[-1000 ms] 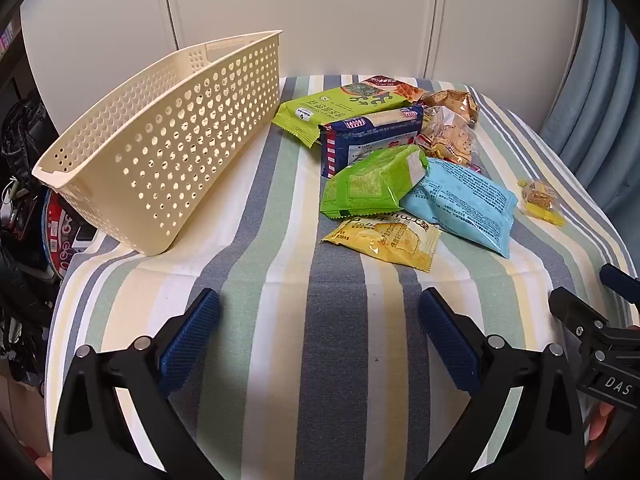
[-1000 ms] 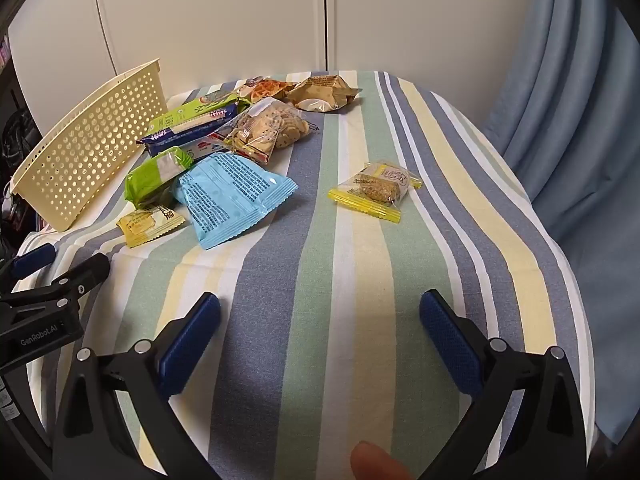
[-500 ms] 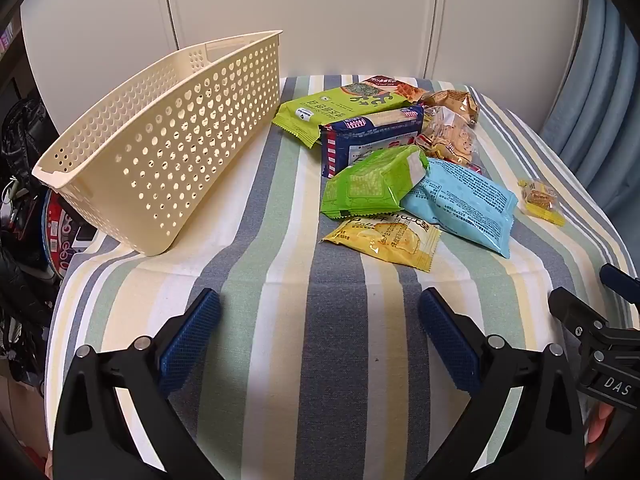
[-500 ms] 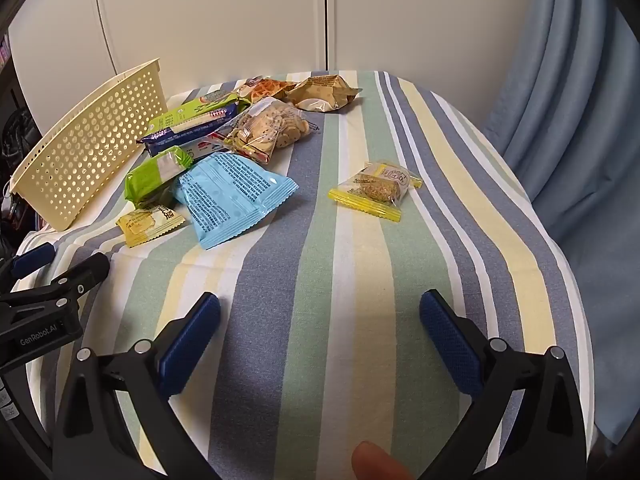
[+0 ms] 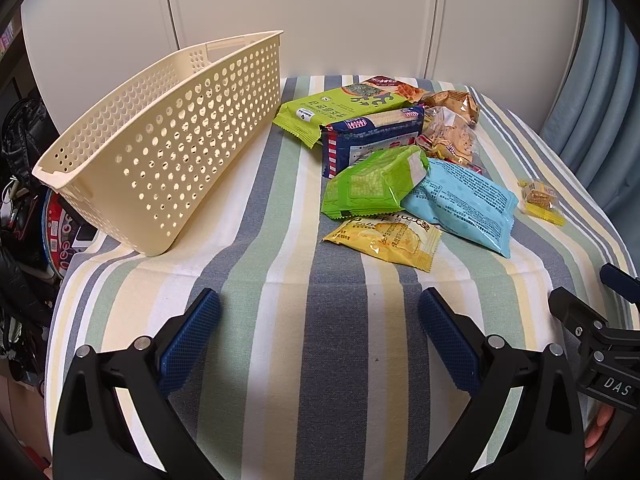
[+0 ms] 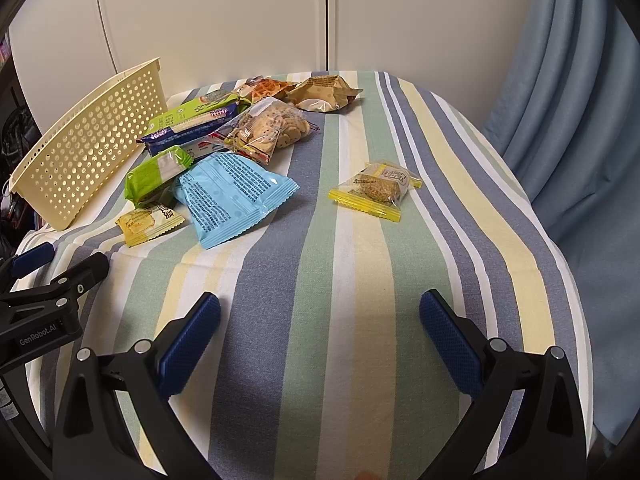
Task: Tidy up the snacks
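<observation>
A cream perforated basket (image 5: 160,152) (image 6: 88,144) stands at the table's left. Right of it lies a heap of snack packs: a yellow packet (image 5: 384,240) (image 6: 150,222), a bright green pack (image 5: 372,184) (image 6: 156,174), a light blue bag (image 5: 460,200) (image 6: 232,196), a navy cracker pack (image 5: 372,140), a long green pack (image 5: 340,110), a clear cookie bag (image 6: 268,130) and a tan pack (image 6: 324,92). A small yellow-edged biscuit pack (image 6: 376,192) (image 5: 540,200) lies apart to the right. My left gripper (image 5: 320,336) and right gripper (image 6: 320,336) hover open and empty near the front edge.
A striped cloth (image 6: 360,280) covers the table. White cupboard doors (image 5: 320,12) stand behind it and a blue curtain (image 6: 580,120) hangs at the right. Dark clutter (image 5: 20,200) sits off the left edge. The right gripper's body (image 5: 592,340) shows at the left wrist view's right.
</observation>
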`<state>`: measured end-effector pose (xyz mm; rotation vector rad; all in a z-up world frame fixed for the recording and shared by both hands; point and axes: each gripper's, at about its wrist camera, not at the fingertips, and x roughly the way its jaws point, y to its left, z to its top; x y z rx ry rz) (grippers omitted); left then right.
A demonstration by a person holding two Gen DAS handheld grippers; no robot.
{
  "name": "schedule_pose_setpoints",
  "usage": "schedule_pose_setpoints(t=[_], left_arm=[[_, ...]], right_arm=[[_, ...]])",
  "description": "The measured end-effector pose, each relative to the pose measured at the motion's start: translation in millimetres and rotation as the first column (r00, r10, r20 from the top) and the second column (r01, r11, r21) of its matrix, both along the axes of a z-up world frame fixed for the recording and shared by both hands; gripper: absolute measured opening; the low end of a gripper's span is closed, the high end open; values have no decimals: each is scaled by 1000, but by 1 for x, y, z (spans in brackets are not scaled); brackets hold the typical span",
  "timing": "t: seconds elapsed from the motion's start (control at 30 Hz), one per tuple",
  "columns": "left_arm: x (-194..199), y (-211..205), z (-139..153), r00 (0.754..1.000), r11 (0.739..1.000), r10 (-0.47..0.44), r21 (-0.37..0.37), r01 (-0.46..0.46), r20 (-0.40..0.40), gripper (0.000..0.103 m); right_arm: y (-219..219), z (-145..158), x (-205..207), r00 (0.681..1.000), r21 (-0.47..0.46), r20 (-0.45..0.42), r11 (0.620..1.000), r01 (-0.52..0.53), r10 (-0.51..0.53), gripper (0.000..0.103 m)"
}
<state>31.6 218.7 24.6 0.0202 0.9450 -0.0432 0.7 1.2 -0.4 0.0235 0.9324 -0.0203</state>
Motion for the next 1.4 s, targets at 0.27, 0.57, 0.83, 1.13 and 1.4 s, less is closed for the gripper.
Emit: schedule_pose_setpoints(t=[0.27, 0.57, 0.83, 1.13, 1.4], left_arm=[[-3, 0, 0, 1000, 1000, 0, 2, 0, 0, 101], [0, -2, 0, 1000, 1000, 0, 3, 0, 0, 101], [-1, 0, 0, 1000, 1000, 0, 6, 0, 0, 101], [-1, 0, 0, 1000, 1000, 0, 6, 0, 2, 101], [-1, -1, 0, 1000, 1000, 0, 8, 0, 7, 101]], right_arm=[[-1, 0, 0, 1000, 2, 1, 1000, 0, 0, 98], [2, 1, -1, 1000, -2, 1, 1000, 0, 0, 98], [1, 1, 0, 1000, 0, 1, 1000, 1, -1, 98], [1, 1, 0, 1000, 0, 2, 1000, 1, -1, 98], [1, 1, 0, 1000, -1, 2, 1000, 1, -1, 98]])
